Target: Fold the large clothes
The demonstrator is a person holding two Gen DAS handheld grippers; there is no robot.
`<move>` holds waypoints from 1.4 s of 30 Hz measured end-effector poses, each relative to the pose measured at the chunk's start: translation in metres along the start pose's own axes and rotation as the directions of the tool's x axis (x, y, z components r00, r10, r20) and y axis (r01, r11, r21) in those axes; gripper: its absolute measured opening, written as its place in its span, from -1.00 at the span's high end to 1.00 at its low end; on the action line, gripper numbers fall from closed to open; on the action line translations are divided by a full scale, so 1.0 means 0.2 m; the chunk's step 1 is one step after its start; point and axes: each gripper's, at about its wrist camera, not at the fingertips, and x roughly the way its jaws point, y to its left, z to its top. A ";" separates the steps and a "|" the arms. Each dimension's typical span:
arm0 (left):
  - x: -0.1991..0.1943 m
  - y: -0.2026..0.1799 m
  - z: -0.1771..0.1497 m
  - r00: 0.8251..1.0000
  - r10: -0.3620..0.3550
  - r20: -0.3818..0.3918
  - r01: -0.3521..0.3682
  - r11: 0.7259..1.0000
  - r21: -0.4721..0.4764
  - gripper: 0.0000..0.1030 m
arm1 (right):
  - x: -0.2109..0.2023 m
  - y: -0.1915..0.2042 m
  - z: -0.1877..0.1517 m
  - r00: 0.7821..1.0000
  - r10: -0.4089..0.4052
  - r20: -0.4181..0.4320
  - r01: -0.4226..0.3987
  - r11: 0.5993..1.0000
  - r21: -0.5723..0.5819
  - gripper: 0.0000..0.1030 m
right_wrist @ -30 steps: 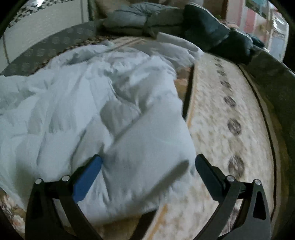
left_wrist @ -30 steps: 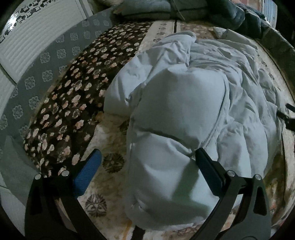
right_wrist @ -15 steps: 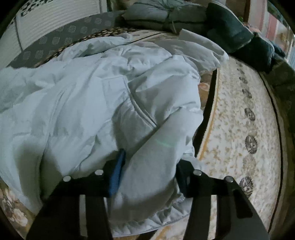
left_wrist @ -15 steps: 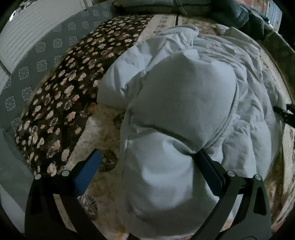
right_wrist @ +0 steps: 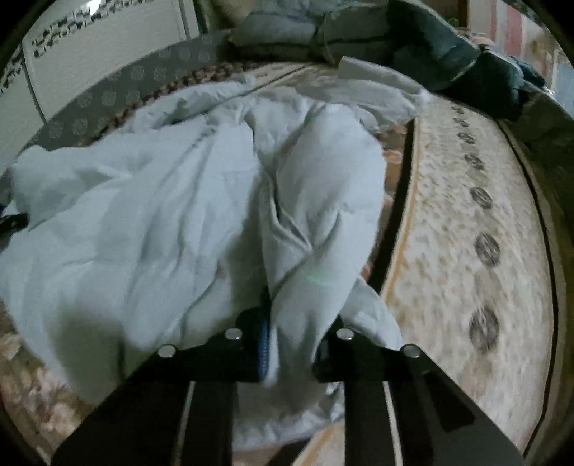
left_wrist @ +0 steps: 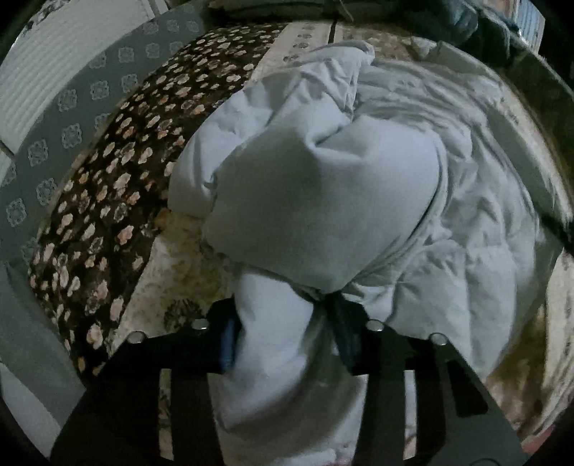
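In the left wrist view, the left tool (left_wrist: pixel 283 333) is pinching a thick roll of the pale blue coat (left_wrist: pixel 323 200), with its two black fingers (left_wrist: pixel 349 335) drawn in against the fabric on either side. A blue pad shows on the inner face of the near-left finger. Above the pinch the coat bulges up into a smooth rounded mound, and beyond that it spreads in quilted, wrinkled folds toward the right and the far side. The coat lies on a bed, over a cream rug-like cover (left_wrist: pixel 172 272) with dark medallions. To the left of the coat lies a dark brown blanket (left_wrist: pixel 107 200) with pale flowers, touching the coat's left edge. Beyond the blanket runs a grey patterned band (left_wrist: pixel 68 118), and past it a white ribbed panel (left_wrist: pixel 53 68). At the far right edge a dark blurred shape crosses the coat; what it is cannot be told.

In the right wrist view, the right tool (right_wrist: pixel 290 349) is likewise clamped on a fold of the coat (right_wrist: pixel 150 222), the fabric bunched between its fingers (right_wrist: pixel 328 353) and hanging a little below them. A seam or zipper line runs up the coat from the pinch. The coat fills the left and centre of the view. To its right the cream cover (right_wrist: pixel 466 222) lies bare, with a row of dark medallions along its border. At the far end of the bed sit piled dark clothes (right_wrist: pixel 448 57) and grey-blue bedding (right_wrist: pixel 287 32).
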 end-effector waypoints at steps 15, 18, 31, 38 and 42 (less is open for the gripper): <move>-0.06 0.06 -0.01 1.000 -0.012 0.026 0.011 0.998 0.058 0.23 | -0.16 -0.06 -0.11 1.000 0.000 -0.026 0.003 0.993 0.119 0.44; -0.07 0.05 -0.07 0.999 0.016 0.047 -0.020 0.996 0.085 0.07 | -0.07 -0.13 -0.10 0.997 -0.009 -0.073 0.017 0.994 0.111 -0.05; -0.12 0.29 0.06 0.989 -0.122 0.087 0.129 0.988 -0.080 0.62 | -0.08 0.03 0.00 0.997 0.082 0.007 -0.082 0.992 0.091 0.73; -0.68 0.43 0.07 0.952 -0.170 0.254 0.185 0.982 -0.035 0.73 | -0.55 0.35 0.06 0.986 0.105 0.128 -0.107 0.994 0.011 0.81; -0.66 0.69 0.07 0.972 -0.046 0.230 0.064 0.995 -0.074 0.72 | -0.72 0.49 0.07 0.982 0.124 0.140 -0.129 0.991 0.022 0.80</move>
